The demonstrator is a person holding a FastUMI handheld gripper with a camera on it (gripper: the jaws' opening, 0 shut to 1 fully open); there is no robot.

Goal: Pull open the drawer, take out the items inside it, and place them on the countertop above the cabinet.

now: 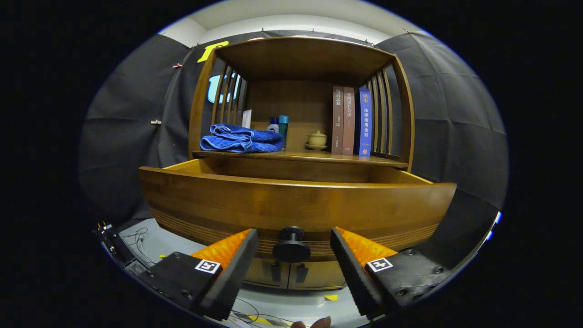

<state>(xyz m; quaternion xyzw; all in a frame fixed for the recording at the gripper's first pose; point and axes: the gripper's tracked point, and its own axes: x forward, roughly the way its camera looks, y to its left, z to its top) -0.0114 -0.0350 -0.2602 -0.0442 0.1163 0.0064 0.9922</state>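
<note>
Drawer [291, 207] pulled out, center frame; contents hidden behind its front. Gripper [294, 248] jaws wide, straddling round knob [291, 246], not touching. Stiff, heavy wood: knob's the 1 hold.

A honey-brown wooden drawer [296, 205] with a round black knob [291, 246] is seen. A rumpled bright blue towel [241, 139] is laid on the brown countertop [319, 158], where two brown-spined books [343, 119], one blue-spined book [365, 122] and a cream lidded pot [317, 139] are stood.

Wooden drawer [296, 205] pulled open, knob [291, 245] forward
</note>
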